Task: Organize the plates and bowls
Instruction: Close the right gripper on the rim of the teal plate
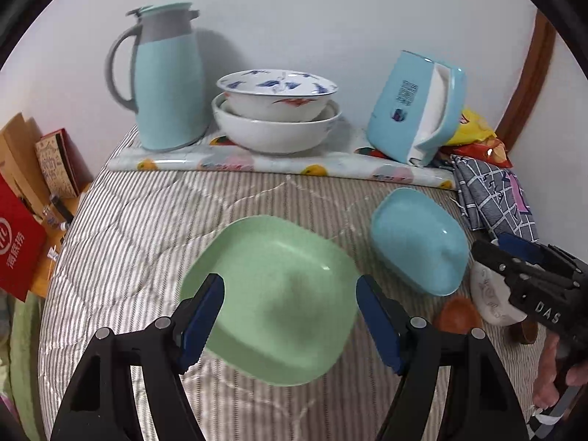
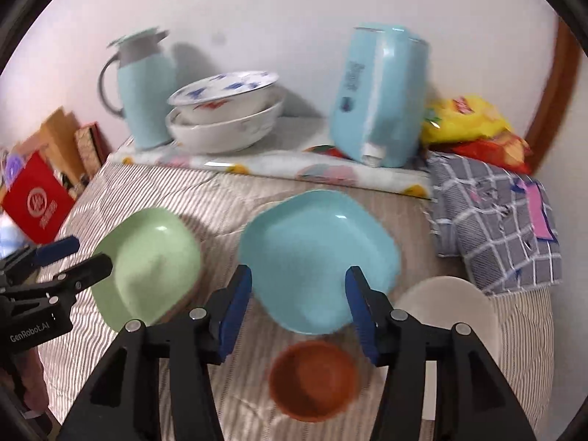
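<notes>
A green square plate lies on the striped cloth, between the open fingers of my left gripper, which hovers over its near half. It also shows in the right wrist view. A light blue square plate lies under my open right gripper; it shows in the left wrist view too. A small brown bowl sits just in front of the blue plate. A white plate lies at the right. Two stacked white bowls stand at the back.
A light blue jug stands left of the stacked bowls and a blue tissue box leans at their right. Snack bags and a checked cloth fill the right edge. Boxes stand off the left edge.
</notes>
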`<state>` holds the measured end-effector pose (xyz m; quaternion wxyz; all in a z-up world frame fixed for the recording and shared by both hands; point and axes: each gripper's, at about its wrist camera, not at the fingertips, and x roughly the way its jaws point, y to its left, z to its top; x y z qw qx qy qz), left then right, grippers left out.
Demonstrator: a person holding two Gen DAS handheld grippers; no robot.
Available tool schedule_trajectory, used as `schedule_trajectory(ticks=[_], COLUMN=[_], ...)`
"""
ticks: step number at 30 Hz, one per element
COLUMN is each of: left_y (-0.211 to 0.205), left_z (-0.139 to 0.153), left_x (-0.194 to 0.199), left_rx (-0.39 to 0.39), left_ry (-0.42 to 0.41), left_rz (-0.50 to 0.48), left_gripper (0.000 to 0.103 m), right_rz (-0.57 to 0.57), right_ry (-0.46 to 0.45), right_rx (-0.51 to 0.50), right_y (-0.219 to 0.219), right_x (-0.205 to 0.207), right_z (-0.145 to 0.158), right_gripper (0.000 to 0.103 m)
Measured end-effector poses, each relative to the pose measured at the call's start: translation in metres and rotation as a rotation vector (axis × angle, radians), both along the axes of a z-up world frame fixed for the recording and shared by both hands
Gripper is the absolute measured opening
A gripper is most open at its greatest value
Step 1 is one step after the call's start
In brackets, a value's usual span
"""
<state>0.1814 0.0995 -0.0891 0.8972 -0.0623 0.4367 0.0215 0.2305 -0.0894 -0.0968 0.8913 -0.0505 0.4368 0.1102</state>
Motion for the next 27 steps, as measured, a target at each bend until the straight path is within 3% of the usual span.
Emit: schedule_trajectory(ticks=[6, 14, 20, 27], left_y=[-0.036, -0.064, -0.077, -0.087], left_z=[0.004, -0.011, -0.025, -0.046], left_x=[0.014, 0.052, 0.08, 0.108], left_rx=[0.036, 0.016, 0.016, 0.025], left_ry=[-0.012, 0.027, 0.054, 0.111], left_rz=[-0.029, -0.048, -0.073, -0.091], left_gripper=[0.073, 0.073, 0.072, 0.06], right_rz=[-0.054, -0.041, 0.003, 0.023], right_ry=[-0.014, 0.028, 0.109, 0.198], right_rx=[-0.008, 0.022, 0.018, -0.021], right_y=[-0.04, -0.069, -0.067, -0.059], right_x=[0.011, 0.041, 0.07, 0.096], right_z=[0.006, -0.007, -0.028, -0.049], right_gripper=[0.057, 0.056, 0.037, 0.028])
